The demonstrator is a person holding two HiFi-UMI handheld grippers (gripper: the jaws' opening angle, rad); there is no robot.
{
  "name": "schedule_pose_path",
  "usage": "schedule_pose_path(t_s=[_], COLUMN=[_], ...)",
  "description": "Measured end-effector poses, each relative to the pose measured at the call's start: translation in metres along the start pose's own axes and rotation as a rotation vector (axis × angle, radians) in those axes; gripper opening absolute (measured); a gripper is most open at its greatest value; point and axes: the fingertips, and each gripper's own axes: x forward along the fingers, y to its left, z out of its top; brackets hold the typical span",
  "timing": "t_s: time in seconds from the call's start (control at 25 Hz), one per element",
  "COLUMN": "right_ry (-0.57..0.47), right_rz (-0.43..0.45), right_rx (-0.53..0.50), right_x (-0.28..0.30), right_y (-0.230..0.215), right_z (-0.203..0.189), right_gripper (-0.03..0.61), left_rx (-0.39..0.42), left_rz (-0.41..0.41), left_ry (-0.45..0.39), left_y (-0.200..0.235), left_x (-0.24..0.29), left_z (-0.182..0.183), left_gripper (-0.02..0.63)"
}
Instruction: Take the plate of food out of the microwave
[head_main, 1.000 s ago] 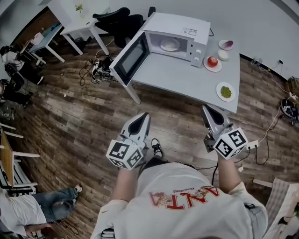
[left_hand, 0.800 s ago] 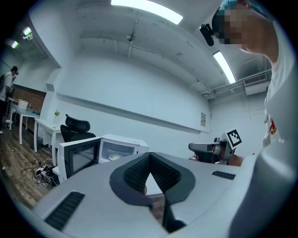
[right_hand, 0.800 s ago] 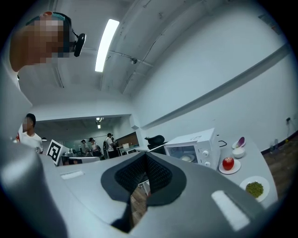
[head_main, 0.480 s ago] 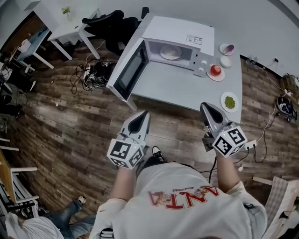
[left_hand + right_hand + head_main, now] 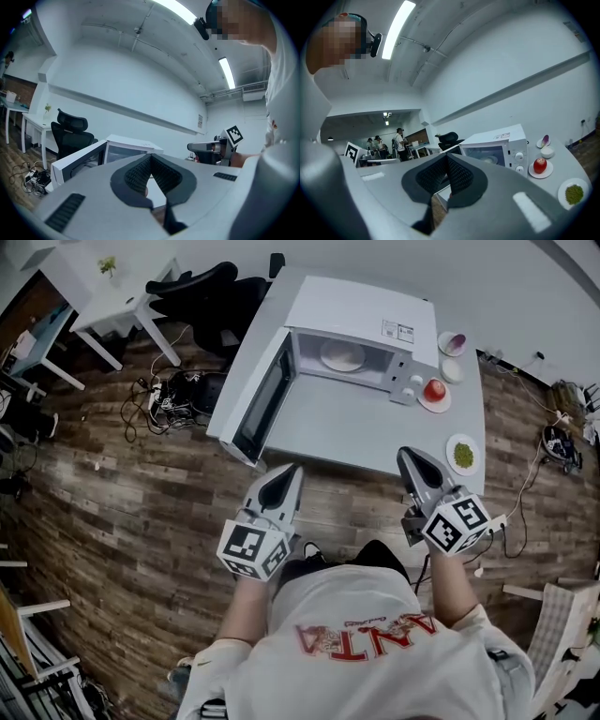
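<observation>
The white microwave stands on the grey table with its door swung open to the left. Inside it sits a pale plate of food, also seen in the right gripper view through the opening. My left gripper and right gripper hover side by side just short of the table's near edge, both pointing at it. Each has its jaws shut with nothing between them. Neither gripper touches the microwave or the plate.
Right of the microwave are a plate with a red apple, a white bowl, a small dish with something purple, and a plate of green food near the table's front corner. A black chair and floor cables lie left.
The person has walked toward the table, so the microwave and table now lie closer to both grippers. Both grippers stayed shut and level.
</observation>
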Motion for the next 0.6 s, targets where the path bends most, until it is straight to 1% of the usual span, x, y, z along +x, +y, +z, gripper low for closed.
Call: schedule_pose_path(t_s=[0.12,0.28,0.6], right_ry=[-0.005,-0.015,-0.001], right_rz=[-0.017,-0.015,0.036], right_rx=[0.021,0.042,0.082], right_x=[0.013,0.029,0.069], right_y=[-0.012,-0.031,-0.090], right_z=[0.001,0.005,0.013], right_gripper=[0.002,0.002,0.002], left_rx=[-0.005,0.003,-0.003], left_rz=[-0.008,-0.014,0.059], left_ry=[0.010,0.029,0.027], left_y=[0.010,0.014,0.029], left_x=[0.014,0.036,0.095], left_z=[0.001,0.002,0.013], left_gripper=[0.006,0.006,0.006])
